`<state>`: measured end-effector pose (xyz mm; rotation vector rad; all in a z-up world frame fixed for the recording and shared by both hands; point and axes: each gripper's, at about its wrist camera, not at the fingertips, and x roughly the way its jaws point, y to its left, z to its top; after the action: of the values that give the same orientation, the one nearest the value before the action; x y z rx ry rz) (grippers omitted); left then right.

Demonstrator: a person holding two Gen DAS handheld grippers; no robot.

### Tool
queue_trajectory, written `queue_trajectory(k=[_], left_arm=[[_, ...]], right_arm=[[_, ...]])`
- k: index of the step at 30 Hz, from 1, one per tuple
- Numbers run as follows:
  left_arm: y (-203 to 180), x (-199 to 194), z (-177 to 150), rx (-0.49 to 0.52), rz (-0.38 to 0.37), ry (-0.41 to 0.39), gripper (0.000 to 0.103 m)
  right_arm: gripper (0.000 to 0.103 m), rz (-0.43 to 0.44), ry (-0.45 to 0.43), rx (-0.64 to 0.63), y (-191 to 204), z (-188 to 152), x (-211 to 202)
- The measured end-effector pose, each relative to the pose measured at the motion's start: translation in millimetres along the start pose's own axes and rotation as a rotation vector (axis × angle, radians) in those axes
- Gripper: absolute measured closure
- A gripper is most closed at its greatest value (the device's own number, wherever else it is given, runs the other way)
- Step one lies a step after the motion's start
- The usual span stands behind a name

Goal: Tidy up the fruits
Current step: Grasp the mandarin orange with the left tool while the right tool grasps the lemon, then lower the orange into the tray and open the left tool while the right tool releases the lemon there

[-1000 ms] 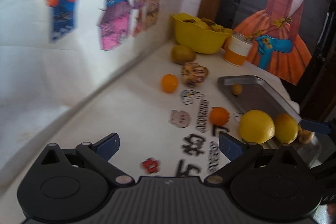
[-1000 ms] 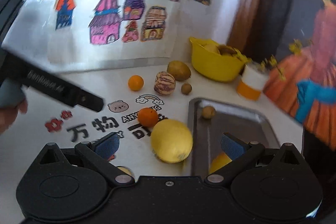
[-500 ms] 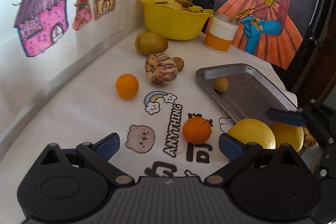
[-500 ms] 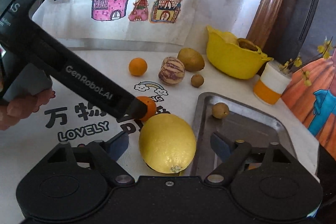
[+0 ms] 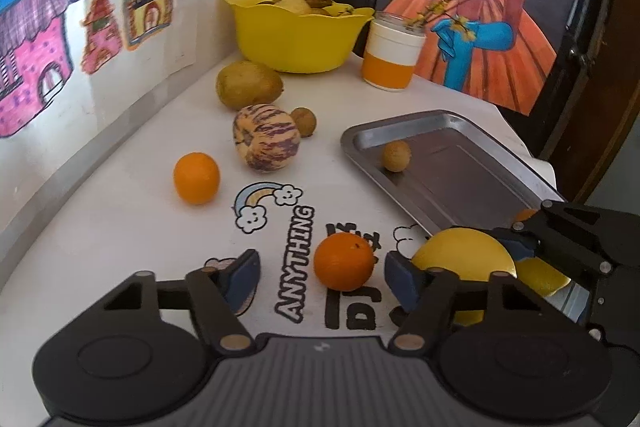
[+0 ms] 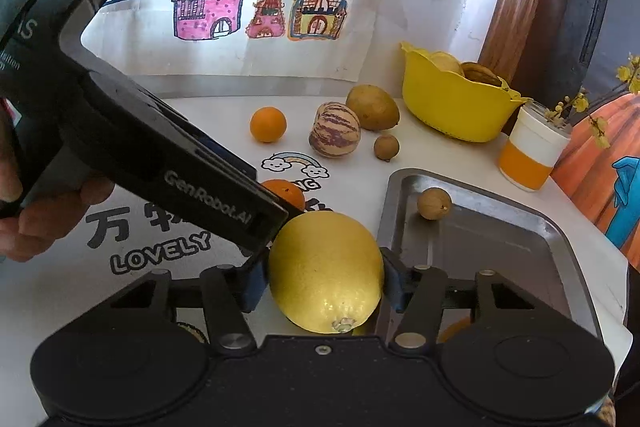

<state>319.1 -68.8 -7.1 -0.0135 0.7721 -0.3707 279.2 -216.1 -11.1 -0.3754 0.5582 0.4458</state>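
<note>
Fruit on white printed table, two handheld grippers

Near: right gripper (image 6: 325, 287) clamped on large lemon (image 6: 325, 271) at the steel tray's (image 6: 560, 231) near-left edge; left gripper (image 5: 320, 273) spread wide, an orange (image 5: 344, 261) between its pads, untouched. Middle: small brown fruit (image 5: 396, 155) in tray; second orange (image 5: 196, 178), striped melon (image 5: 266, 137). Far: yellow bowl (image 5: 296, 35) holding fruit.

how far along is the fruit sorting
Early stage. Done: one small brown fruit lies in the tray, and another yellow fruit sits at its near end. In hand: the right tongs are shut on a lemon; the left tongs are open around an orange. Left on the table: a second orange, striped melon, kiwi, small brown fruit.
</note>
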Motion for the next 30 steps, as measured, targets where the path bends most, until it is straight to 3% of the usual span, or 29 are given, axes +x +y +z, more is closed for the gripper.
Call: queue_trajectory(k=[5,6,7,13,19,25,30], left_arm=[[-9.0,3.4,1.3,0.038,-0.009,0.005,0.056],[-10.9,4.0,1.4,0.047,-0.009,0.006,0.066],[-12.3,4.4,1.4,0.054,-0.005,0.006,0.067],[-12.1,4.2,4.4,0.015,-0.006,0.016,0.068],[-12.2,-1.4,14.3,-0.016,0.019,-0.024,0.068],[-22.0,-2.2,30.5,-0.051,0.027,-0.088,0.068],[-41.1,8.7,39.0,-0.044,-0.010,-0.103,0.068]], right_arm=[[0.046,0.002,-0.005,0.008,-0.6,-0.2,-0.2],[0.046,0.005,-0.006,0.013,-1.2,-0.1,-0.4],[0.046,0.007,-0.008,0.019,-1.7,-0.2,-0.9],[0.046,0.011,-0.056,0.078,-8.4,0.4,-8.1],[0.046,-0.043,-0.139,0.127,-26.7,6.5,-24.7],[0.046,-0.193,-0.199,0.199,-65.4,0.9,-44.8],[0.046,-0.318,-0.195,0.227,-78.9,-15.9,-47.4]])
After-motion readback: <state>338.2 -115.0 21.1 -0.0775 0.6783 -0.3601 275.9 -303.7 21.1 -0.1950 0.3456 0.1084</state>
